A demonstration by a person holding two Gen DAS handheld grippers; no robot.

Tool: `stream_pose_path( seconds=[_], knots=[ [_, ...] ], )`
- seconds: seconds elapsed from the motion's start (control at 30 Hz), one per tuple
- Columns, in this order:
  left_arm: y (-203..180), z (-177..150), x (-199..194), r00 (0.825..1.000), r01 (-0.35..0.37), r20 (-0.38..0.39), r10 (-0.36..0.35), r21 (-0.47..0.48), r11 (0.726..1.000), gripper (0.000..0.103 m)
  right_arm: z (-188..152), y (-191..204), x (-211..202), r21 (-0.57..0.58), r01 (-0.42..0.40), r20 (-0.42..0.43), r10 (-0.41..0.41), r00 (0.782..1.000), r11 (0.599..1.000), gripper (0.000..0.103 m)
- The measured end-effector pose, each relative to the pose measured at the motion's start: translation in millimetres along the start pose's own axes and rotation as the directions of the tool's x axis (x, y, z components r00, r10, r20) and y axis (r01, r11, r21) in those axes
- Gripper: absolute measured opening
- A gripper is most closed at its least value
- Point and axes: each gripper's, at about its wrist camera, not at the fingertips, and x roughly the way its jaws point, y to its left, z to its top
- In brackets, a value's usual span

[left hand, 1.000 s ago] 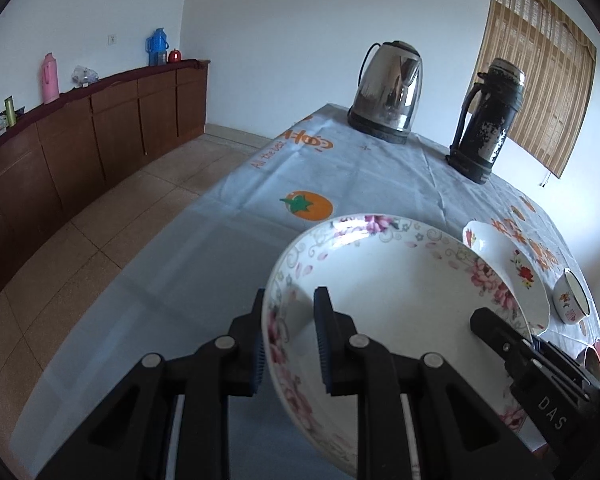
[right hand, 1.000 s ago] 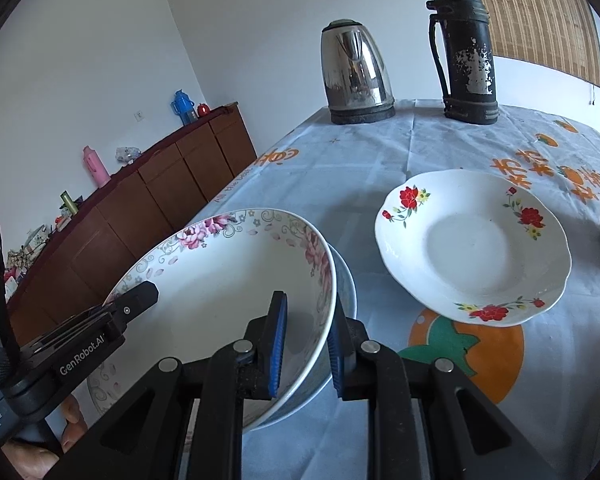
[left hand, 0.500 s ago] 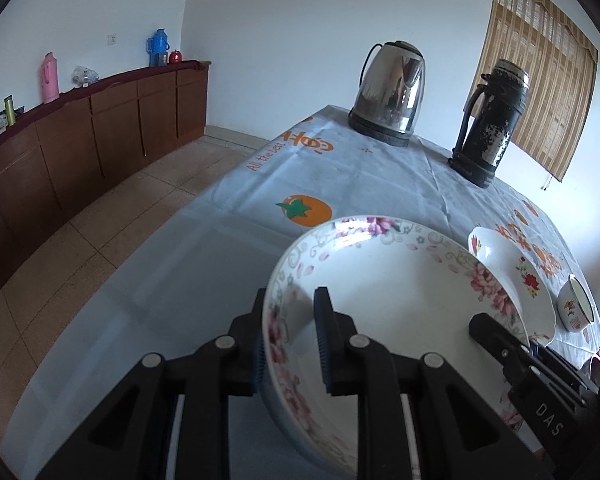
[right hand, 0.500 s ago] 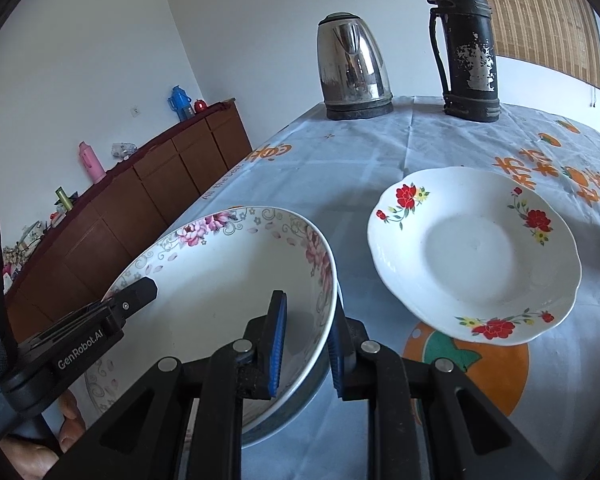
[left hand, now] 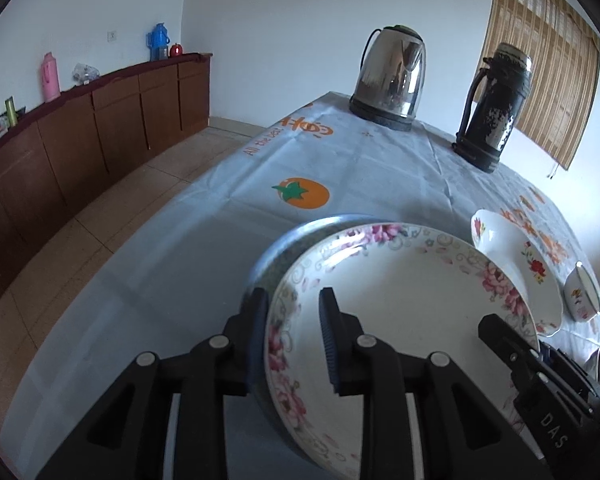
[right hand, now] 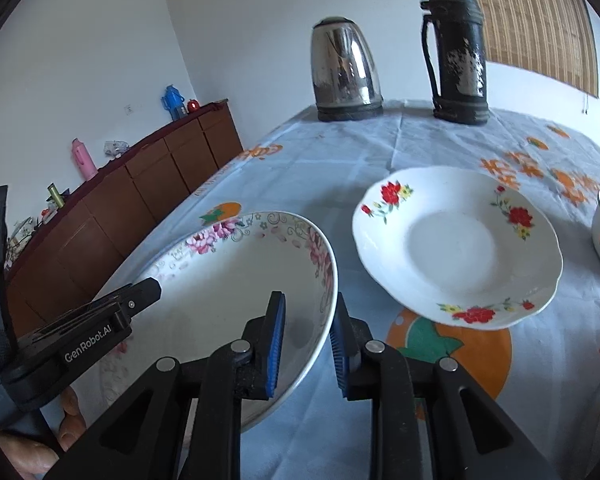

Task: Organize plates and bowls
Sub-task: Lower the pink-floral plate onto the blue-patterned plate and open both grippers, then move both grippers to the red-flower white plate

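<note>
Pink-flowered plate [left hand: 400, 312]: in the left wrist view its rim stands between the fingers of the left gripper [left hand: 292, 328], one pad outside, one inside, gap narrow, rim gripped. A grey-blue dish [left hand: 284, 244] shows beneath and just beyond it. Right of the fingers: right gripper [left hand: 540, 384] at the plate's far rim, then red-flowered plate [left hand: 512, 256], small bowl [left hand: 582, 296]. Far ahead on the bench [left hand: 204, 216]: steel kettle [left hand: 392, 84], black thermos [left hand: 496, 108].

Right wrist view: right gripper [right hand: 306, 336] straddles the same pink-flowered plate [right hand: 228, 288] at its near rim; whether the pads press it cannot be told. Left of the fingers, left gripper [right hand: 88, 328] on the opposite rim. Right and ahead, apart, red-flowered plate [right hand: 452, 244]; kettle [right hand: 346, 76] and thermos [right hand: 458, 56] beyond.
</note>
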Motion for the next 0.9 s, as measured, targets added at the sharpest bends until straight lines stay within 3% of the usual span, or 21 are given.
stream_pose_path(
  seconds=[0.17,0.37,0.47,0.57,0.63,0.73,0.8,0.9],
  knots=[
    [-2,0,2,1.000,-0.012,0.000,0.012,0.003,1.000,0.025,-1,0,-1,-0.016,0.012,0.011,-0.012,1.000,1.000,0.025],
    [-7,1,2,1.000,-0.009,0.003,0.009,0.013,1.000,0.042,1,-4,12,0.004,-0.021,-0.026,0.021,0.999,1.000,0.025],
    [-10,1,1,1.000,-0.009,0.004,0.009,0.018,1.000,0.049,4,-2,17,0.002,-0.029,-0.041,0.029,0.999,1.000,0.032],
    [-16,0,-9,0.994,-0.086,0.066,0.083,0.041,0.995,0.059,6,4,31,-0.015,-0.078,-0.104,0.076,0.992,0.997,0.049],
    [-19,1,-16,0.982,-0.164,0.108,0.158,0.056,0.985,0.077,5,1,31,0.001,-0.072,-0.111,0.072,0.991,0.997,0.051],
    [-16,1,-24,0.975,-0.184,0.137,0.175,0.057,0.981,0.078,5,-2,13,0.013,-0.094,-0.045,0.095,0.994,0.995,0.054],
    [-15,2,-27,0.974,-0.189,0.134,0.180,0.054,0.981,0.078,5,-3,-3,0.007,-0.060,0.020,0.060,0.998,0.998,0.067],
    [-14,2,-31,0.979,-0.170,0.123,0.163,0.046,0.984,0.078,4,-4,-20,-0.007,-0.039,0.088,0.039,0.995,0.999,0.068]
  ],
)
